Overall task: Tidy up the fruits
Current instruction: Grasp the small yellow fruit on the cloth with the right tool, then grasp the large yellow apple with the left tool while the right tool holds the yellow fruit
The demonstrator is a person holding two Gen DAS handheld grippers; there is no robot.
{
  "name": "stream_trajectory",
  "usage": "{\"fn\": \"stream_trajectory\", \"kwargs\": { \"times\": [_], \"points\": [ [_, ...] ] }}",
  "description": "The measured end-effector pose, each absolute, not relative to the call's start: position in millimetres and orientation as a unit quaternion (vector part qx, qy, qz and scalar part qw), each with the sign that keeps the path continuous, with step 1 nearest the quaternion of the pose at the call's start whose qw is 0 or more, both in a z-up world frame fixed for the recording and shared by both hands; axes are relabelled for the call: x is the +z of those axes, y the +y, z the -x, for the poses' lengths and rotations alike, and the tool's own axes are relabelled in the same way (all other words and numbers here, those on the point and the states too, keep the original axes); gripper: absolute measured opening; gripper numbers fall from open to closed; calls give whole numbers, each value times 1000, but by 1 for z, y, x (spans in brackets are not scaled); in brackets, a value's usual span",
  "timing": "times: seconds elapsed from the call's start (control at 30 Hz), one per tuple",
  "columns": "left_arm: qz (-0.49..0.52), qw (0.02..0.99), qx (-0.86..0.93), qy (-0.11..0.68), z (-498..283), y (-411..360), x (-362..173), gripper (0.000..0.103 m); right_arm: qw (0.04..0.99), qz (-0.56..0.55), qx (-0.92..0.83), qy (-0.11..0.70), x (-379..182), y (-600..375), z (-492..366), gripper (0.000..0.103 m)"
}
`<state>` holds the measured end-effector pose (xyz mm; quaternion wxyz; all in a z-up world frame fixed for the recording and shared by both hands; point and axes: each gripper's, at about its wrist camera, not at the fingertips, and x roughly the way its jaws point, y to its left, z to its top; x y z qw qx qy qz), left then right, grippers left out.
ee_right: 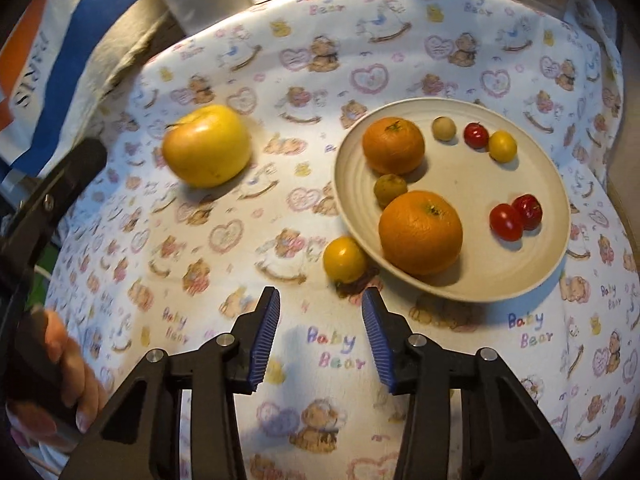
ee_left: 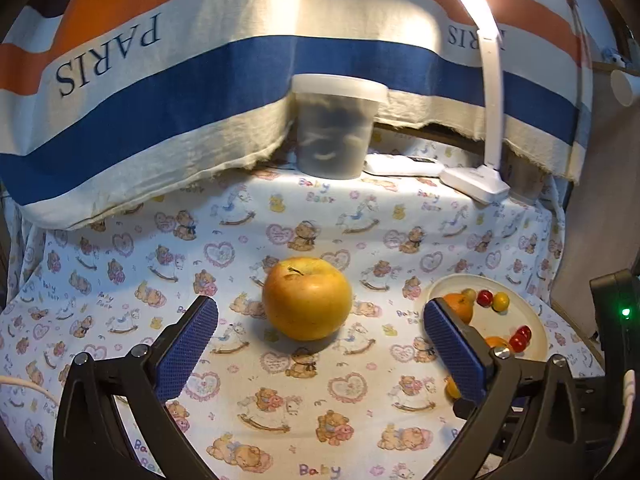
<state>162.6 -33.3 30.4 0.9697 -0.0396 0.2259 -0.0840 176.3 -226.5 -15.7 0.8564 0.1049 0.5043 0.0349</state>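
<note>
Right gripper (ee_right: 320,312): black arms, blue ribbed pads, jaws parted with nothing between them, pointing down at the printed cloth. Left gripper (ee_left: 320,320): same build, jaws spread wide, empty, with the big yellow-orange apple (ee_left: 307,298) sitting on the cloth just ahead between the two pad tips, not touched by either.

Largest down:
- White baby-bear print tablecloth (ee_right: 224,240) covers the whole work surface.
- Striped orange/cream/blue fabric lettered PARIS (ee_left: 160,92) hangs at 12 o'clock behind it.
- Translucent lidded plastic tub (ee_left: 338,128) stands at the far edge; white desk lamp (ee_left: 476,180) at 1 o'clock of it.
- Round cream plate (ee_right: 532,240) sits at 1 o'clock from the right gripper.
- On the plate: large orange (ee_right: 420,232) near its 7 o'clock rim, smaller orange (ee_right: 393,145) at 10 o'clock, a dull olive-brown small fruit (ee_right: 390,189) between them, touching the large one.
- Plate's 12 to 1 o'clock: a tan round fruit (ee_right: 444,128), a red cherry tomato (ee_right: 476,135), a yellow cherry tomato (ee_right: 502,145) in a row.
- Plate's 3 o'clock: two red cherry tomatoes (ee_right: 516,216) touching.
- Off the plate: a yellow cherry tomato on the cloth (ee_right: 345,259), against the rim at 8 o'clock, just ahead of the right gripper's tips.
- The apple lies well left of the plate.

A hand (ee_right: 68,376) on the left gripper's handle shows at 8 o'clock in the right wrist view.
</note>
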Motion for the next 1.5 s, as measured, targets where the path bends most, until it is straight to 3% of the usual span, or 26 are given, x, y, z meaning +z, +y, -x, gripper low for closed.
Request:
{"fn": "stream_trajectory", "kwargs": {
  "times": [0.4, 0.53, 0.63, 1.17, 1.33, 1.5],
  "points": [
    [41, 969, -80, 229, -170, -27, 24, 102, 857, -96, 4, 507, -31, -221, -194, 41],
    [40, 969, -81, 229, -169, -27, 24, 102, 863, -78, 3, 499, -33, -219, -197, 30],
    [39, 969, -80, 230, -170, -27, 24, 102, 872, -73, 14, 484, -34, -218, -197, 29],
    [23, 973, -72, 219, -171, -29, 19, 102, 958, -17, 53, 282, 6, -202, -158, 29],
    [9, 967, -71, 243, -179, -32, 16, 102, 965, -10, 42, 257, 13, -205, -152, 29],
    [-4, 936, -73, 345, -207, -39, 10, 101, 966, -6, 39, 255, 13, -206, -153, 29]
  ]
}}
